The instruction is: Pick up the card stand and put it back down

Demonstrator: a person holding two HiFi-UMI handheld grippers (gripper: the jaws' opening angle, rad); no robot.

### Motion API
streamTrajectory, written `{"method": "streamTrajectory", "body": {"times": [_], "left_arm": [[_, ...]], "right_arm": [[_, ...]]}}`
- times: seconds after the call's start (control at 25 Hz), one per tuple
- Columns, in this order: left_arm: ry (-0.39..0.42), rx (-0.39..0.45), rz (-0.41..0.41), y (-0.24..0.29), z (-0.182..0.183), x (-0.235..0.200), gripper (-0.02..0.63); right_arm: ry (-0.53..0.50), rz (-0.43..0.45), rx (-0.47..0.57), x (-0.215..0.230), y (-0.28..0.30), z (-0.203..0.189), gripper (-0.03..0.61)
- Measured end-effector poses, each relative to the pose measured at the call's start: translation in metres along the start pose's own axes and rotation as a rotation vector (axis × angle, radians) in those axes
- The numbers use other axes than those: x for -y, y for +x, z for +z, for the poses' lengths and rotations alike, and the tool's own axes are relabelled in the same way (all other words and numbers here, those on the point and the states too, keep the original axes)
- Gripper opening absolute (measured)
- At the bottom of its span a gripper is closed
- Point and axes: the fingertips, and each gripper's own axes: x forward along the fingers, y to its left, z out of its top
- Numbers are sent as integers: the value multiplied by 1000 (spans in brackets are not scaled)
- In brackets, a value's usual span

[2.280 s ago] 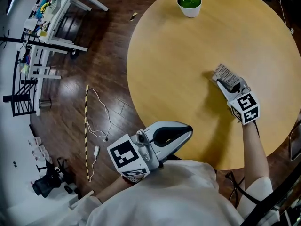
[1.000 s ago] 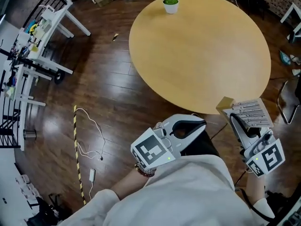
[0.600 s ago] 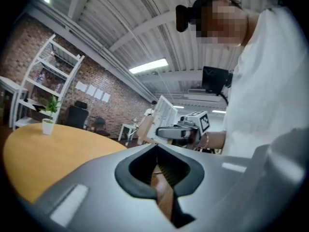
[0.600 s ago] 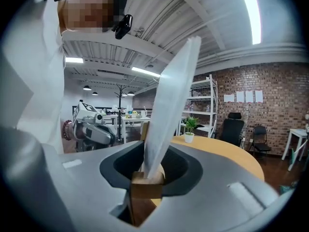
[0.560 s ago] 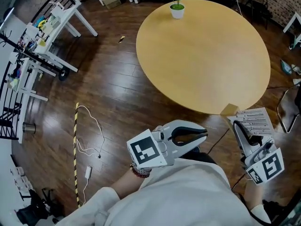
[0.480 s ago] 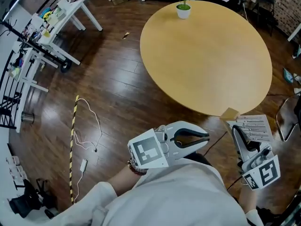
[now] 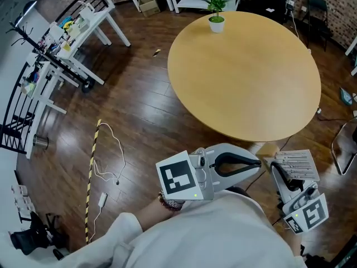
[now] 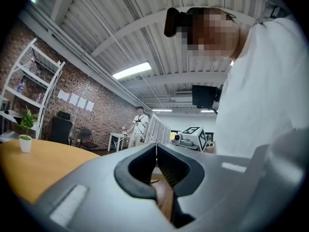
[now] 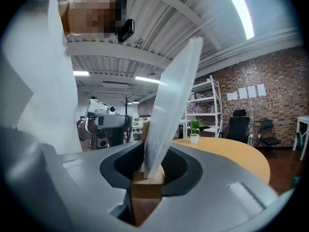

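The card stand is a small wooden block (image 7: 269, 148) with a printed white card (image 7: 295, 163) slotted in it. My right gripper (image 7: 274, 165) is shut on the block and holds it off the near edge of the round wooden table (image 7: 245, 66), close to the person's body. In the right gripper view the block (image 9: 147, 187) is pinched between the jaws of the right gripper (image 9: 147, 170), and the card (image 9: 174, 105) rises above them. My left gripper (image 7: 256, 163) is beside it, shut with nothing in it; its tips meet in the left gripper view (image 8: 156, 146).
A potted plant (image 7: 216, 7) stands at the table's far edge. White shelf racks (image 7: 61, 43) stand at the left. A white cable (image 7: 111, 155) and a striped stick (image 7: 92, 177) lie on the dark floor. A chair (image 7: 346, 144) is at the right. A person (image 8: 141, 127) stands far off.
The card stand has gone from the tabletop into the air off the table's near edge, held by the right gripper. Both grippers have drawn back toward the person.
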Motion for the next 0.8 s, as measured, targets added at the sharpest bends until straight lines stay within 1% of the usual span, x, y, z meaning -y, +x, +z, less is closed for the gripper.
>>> {"method": "streamTrajectory", "body": {"times": [0.08,0.16,0.24,0.36,0.44,0.56,0.68,0.8], "left_arm": [[27,-31,14,4,-5,1,0],[74,-67,43,8,-11,2,0],[96,-69,59,11,-12,4,0],[56,-19,72,9,-7,5,0],[23,-4,93,4,-8,1,0],[7,-35,83,0,-13,0,0],[24,-75,54,1,-20,2,0],[25,-67,37,-3,-24,0,0]], "right_arm": [[-7,13,7,-1,-4,0,112],[-3,31,20,-3,-8,-2,112],[0,49,32,-4,-11,-3,112],[-7,67,40,-5,-12,-5,112],[-4,70,46,-6,-10,-5,112],[11,74,62,-7,-8,-4,112],[4,91,56,-10,-2,-5,112],[-9,102,46,-13,8,-5,112]]}}
